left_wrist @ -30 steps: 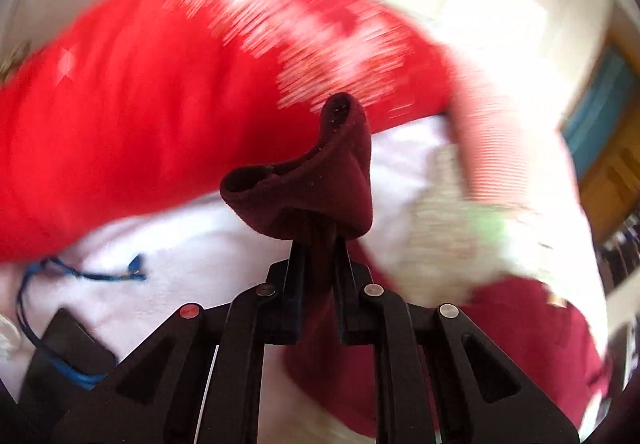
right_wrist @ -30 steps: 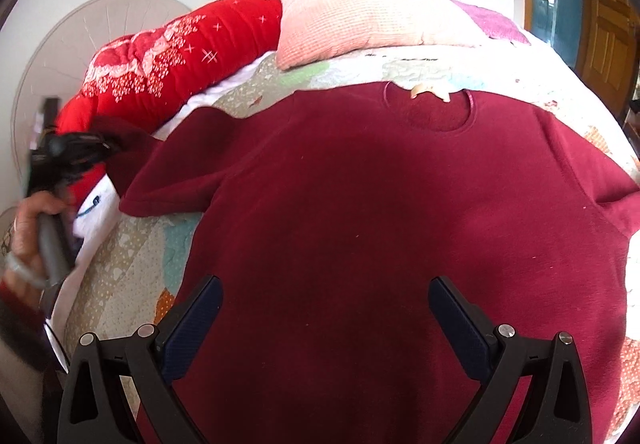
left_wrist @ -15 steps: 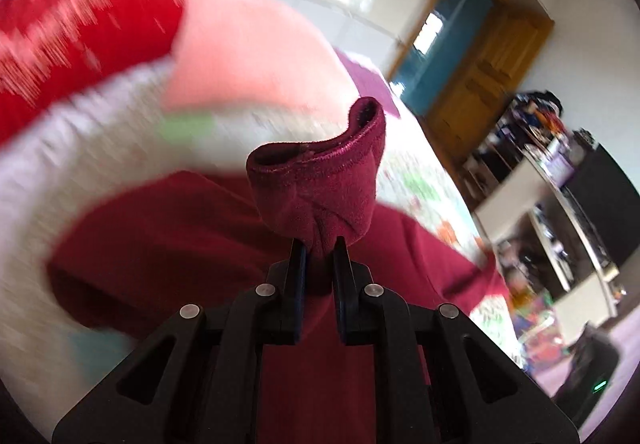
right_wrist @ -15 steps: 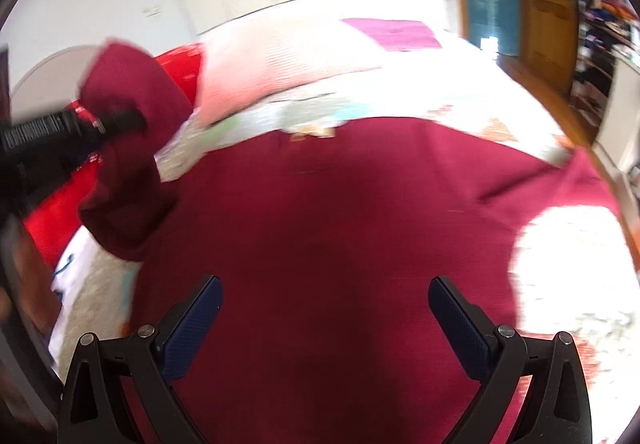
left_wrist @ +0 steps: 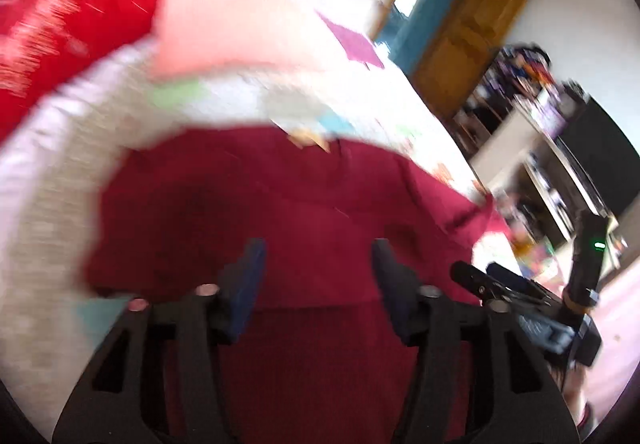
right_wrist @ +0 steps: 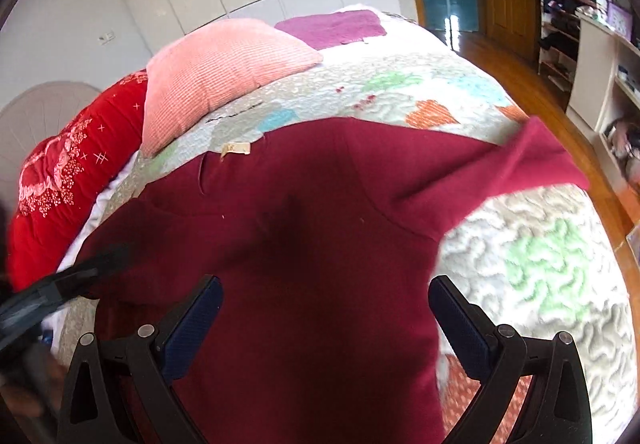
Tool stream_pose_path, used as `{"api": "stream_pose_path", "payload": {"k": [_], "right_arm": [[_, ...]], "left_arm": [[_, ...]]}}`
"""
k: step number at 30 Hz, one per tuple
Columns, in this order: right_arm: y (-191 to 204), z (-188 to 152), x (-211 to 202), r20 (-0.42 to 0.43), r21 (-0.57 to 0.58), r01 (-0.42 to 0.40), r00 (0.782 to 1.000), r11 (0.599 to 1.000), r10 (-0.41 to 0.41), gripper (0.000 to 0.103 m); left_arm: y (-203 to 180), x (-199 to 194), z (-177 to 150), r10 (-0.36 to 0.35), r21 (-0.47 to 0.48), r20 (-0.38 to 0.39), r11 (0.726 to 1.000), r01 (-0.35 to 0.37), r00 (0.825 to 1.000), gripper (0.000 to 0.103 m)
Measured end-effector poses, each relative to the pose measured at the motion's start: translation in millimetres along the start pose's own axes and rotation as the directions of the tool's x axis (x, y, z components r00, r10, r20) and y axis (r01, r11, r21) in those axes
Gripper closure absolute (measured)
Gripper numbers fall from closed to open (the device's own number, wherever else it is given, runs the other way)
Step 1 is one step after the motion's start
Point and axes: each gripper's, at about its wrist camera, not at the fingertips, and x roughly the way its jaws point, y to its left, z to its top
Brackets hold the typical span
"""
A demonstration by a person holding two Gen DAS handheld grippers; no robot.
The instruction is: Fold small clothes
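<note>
Jaws of both grippers wide apart and empty above the sweater (right_wrist: 320, 244) on the bed (right_wrist: 540, 264).
With the right gripper (right_wrist: 324, 320) we should pinch the spread sleeve (right_wrist: 536, 159) at its end and fold it flat inward; the left gripper (left_wrist: 316, 276) waits.

1. Sweater (right_wrist: 320, 244) — deep maroon, plain, with a cream neck label (right_wrist: 236, 148).
2. Quilt (right_wrist: 540, 264) beneath the sweater — white, patched green, orange and turquoise.
3. Pillow (right_wrist: 216, 71) beyond the sweater: ribbed pink.
4. Blanket (right_wrist: 68, 179) left of the pillow: red, white sparkles.
</note>
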Motion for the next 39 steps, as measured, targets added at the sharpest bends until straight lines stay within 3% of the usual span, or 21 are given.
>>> {"api": "stream_pose_path", "payload": {"k": [2,4,6,9,11,13,14,16,20,24,27,30,32,34,37,39], "right_arm": [[3.6,2.0,8.8,-0.009,-0.015,0.008,1.000,1.000,-0.008,0.001],[7.4,6.7,18.3,-0.006,-0.015,0.016,1.000,1.000,-0.016,0.001],[4.7,11.3,31.4,-0.019,-0.017,0.047,0.999,0.999,-0.047,0.001],[4.9,15.9,55.4,-0.051,-0.051,0.050,0.997,0.997,-0.052,0.001],[9.7,15.3,71.5,-0.069,-0.091,0.025,0.997,0.996,-0.031,0.009],[19.9,13.5,81.1,-0.067,-0.161,0.012,0.997,0.987,-0.023,0.058],[24.7,13.0,80.9,-0.058,-0.189,0.011,0.998,0.982,-0.023,0.077],[34.7,16.4,77.3,-0.054,-0.238,-0.015,0.999,0.971,0.002,0.098],[45.1,32.0,43.5,0.074,-0.342,0.032,0.997,0.939,-0.006,0.098],[27.1,53.4,17.7,0.215,-0.323,0.203,0.967,0.924,-0.137,0.098],[3.5,61.0,30.7,0.166,-0.256,0.182,0.976,0.949,-0.142,0.098],[-9.5,57.9,64.2,0.017,-0.237,0.201,0.979,0.951,-0.202,0.096],[-13.4,54.3,62.4,-0.003,-0.196,0.186,0.982,0.963,-0.190,0.095],[-7.0,54.0,44.8,0.053,-0.166,0.156,0.987,0.974,-0.149,0.084],[42.1,52.9,32.1,0.089,-0.256,-0.002,0.996,0.967,0.026,0.036],[83.2,51.5,33.7,0.063,-0.360,-0.133,0.984,0.923,0.166,0.033]], "left_arm": [[29.5,-23.5,-2.6,0.127,-0.052,0.085,0.991,-0.123,0.988,0.027],[55.2,-30.2,-7.4,0.196,-0.119,0.120,0.976,-0.182,0.973,0.027],[74.8,-19.8,-12.1,0.238,-0.169,0.073,0.960,-0.223,0.968,0.027],[91.6,8.3,-18.7,0.211,-0.206,-0.029,0.955,-0.212,0.977,0.027],[93.0,15.4,-24.8,0.204,-0.208,-0.063,0.955,-0.213,0.977,0.027],[86.0,22.6,-29.1,0.198,-0.196,-0.084,0.958,-0.211,0.977,0.027],[82.7,23.7,-30.5,0.200,-0.186,-0.090,0.959,-0.213,0.976,0.027],[78.0,25.3,-32.7,0.203,-0.164,-0.097,0.962,-0.217,0.974,0.027],[78.6,20.2,-32.3,0.200,-0.150,-0.071,0.966,-0.209,0.977,0.027],[78.5,9.8,-28.1,0.233,-0.148,-0.022,0.961,-0.234,0.972,0.027],[80.6,13.7,-28.0,0.247,-0.150,-0.030,0.957,-0.249,0.969,0.027],[82.3,18.9,-30.6,0.247,-0.145,-0.056,0.957,-0.253,0.967,0.027],[82.3,26.0,-31.7,0.295,-0.113,-0.089,0.946,-0.304,0.951,0.027],[87.5,34.0,-33.7,0.317,-0.117,-0.124,0.936,-0.331,0.940,0.027],[94.1,36.2,-35.2,0.294,-0.162,-0.139,0.935,-0.314,0.946,0.027],[95.2,35.9,-35.2,0.294,-0.161,-0.139,0.936,-0.314,0.946,0.027]]}}
